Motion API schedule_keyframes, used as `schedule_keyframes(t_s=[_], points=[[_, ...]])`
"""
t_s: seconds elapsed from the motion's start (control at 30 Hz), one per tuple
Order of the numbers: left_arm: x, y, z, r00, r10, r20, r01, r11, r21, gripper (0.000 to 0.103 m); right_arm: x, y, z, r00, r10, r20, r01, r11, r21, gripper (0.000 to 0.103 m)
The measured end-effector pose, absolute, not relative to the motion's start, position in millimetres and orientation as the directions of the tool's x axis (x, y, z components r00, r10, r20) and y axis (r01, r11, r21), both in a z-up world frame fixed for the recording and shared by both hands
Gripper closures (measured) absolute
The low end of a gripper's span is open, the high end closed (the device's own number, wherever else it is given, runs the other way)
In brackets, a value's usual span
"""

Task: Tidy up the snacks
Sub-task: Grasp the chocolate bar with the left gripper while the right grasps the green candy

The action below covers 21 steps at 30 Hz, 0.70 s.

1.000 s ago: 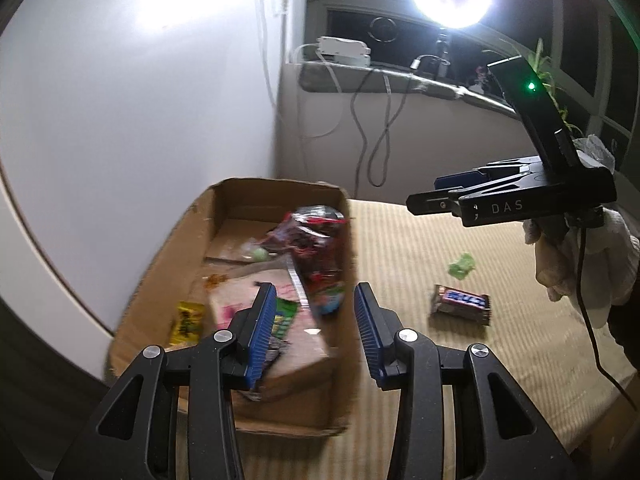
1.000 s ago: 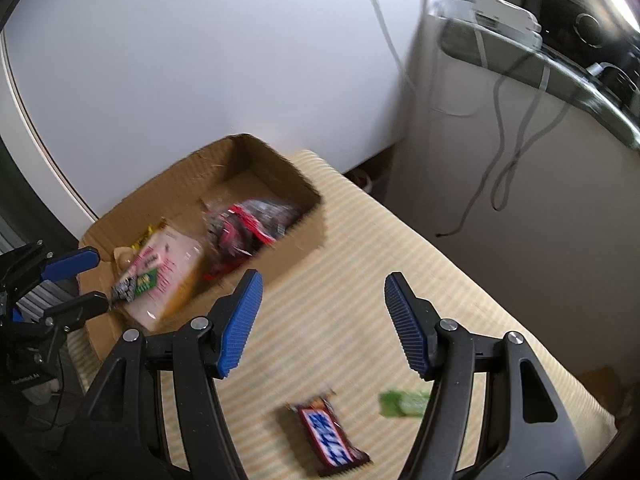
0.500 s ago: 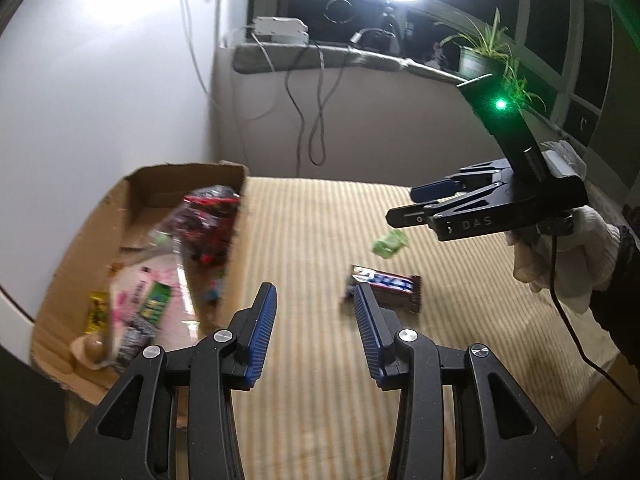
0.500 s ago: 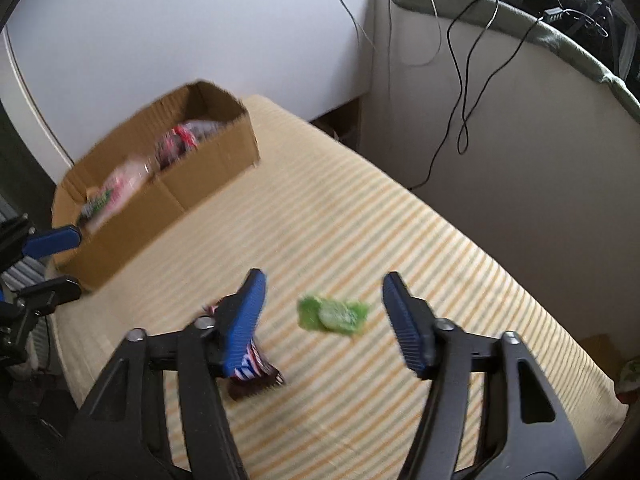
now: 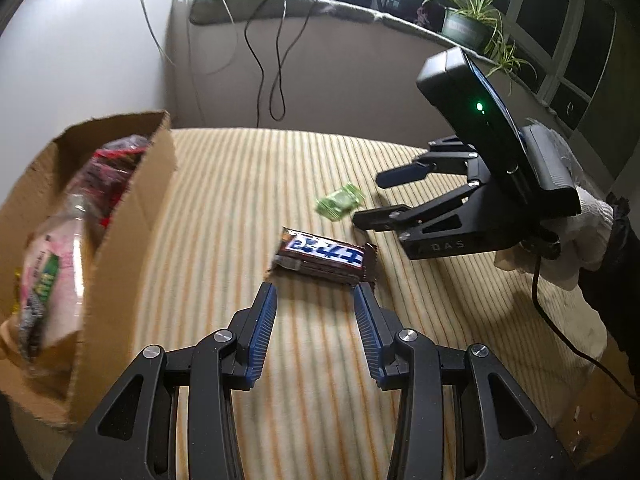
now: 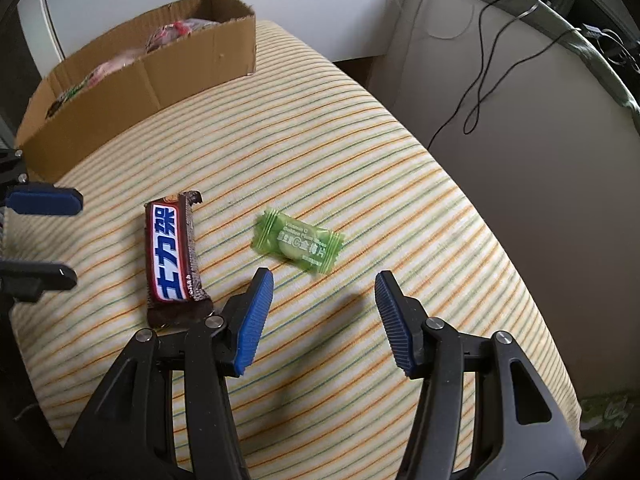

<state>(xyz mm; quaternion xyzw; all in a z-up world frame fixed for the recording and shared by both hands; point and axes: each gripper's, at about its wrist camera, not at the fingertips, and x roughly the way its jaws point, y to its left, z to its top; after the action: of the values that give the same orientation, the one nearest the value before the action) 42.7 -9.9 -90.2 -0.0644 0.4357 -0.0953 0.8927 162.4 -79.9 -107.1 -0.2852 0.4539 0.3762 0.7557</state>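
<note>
A brown chocolate bar [image 5: 324,256] [image 6: 170,256] with a blue and white label lies on the striped tablecloth [image 5: 240,208]. My left gripper [image 5: 315,292] hovers open just in front of it, nothing between its blue pads. A small green wrapped candy [image 6: 298,244] [image 5: 340,202] lies to the bar's right. My right gripper [image 6: 325,276] [image 5: 370,199] hangs open just short of the candy, not touching it. A cardboard box [image 5: 132,208] [image 6: 160,76] with several snack packs stands at the left.
A white-gloved hand [image 5: 580,236] holds the right gripper. Behind the table run a grey ledge [image 5: 320,8] with dangling cables [image 5: 276,80] and a potted plant [image 5: 468,28]. A white wall stands behind the box. The table's right edge [image 6: 540,300] drops off close by.
Both grippers swung from the box towards the two loose snacks and came lower. The right jaws narrowed a little. The bar and candy have not moved.
</note>
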Motion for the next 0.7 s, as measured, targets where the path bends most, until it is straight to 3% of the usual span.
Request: schedule_keyframes(t_s=[0.17,0.27,0.33,0.7], points=[[52,-12,-97,0.579,-0.243,-0.778,0.106,0.969,-0.224,0.064,162,-70,-108,0.313,0.315,-0.896,-0.847,0.519,-0.114,0.048],[57,-12,-100,0.567,-0.248,-0.786,0.097,0.967,-0.235,0.061,164,-63,-109,0.301,0.33,-0.895,-0.855,0.509,-0.099,0.058],[59,-12,-102,0.566,-0.245,-0.787,0.09,0.967,-0.236,0.054,167,-60,-111,0.296,0.341,-0.892,-0.857,0.508,-0.09,0.058],[79,-25,-113,0.532,-0.276,-0.8,0.073,0.957,-0.281,0.051,172,-67,-111,0.257,0.382,-0.888,-0.84,0.542,-0.01,0.074]])
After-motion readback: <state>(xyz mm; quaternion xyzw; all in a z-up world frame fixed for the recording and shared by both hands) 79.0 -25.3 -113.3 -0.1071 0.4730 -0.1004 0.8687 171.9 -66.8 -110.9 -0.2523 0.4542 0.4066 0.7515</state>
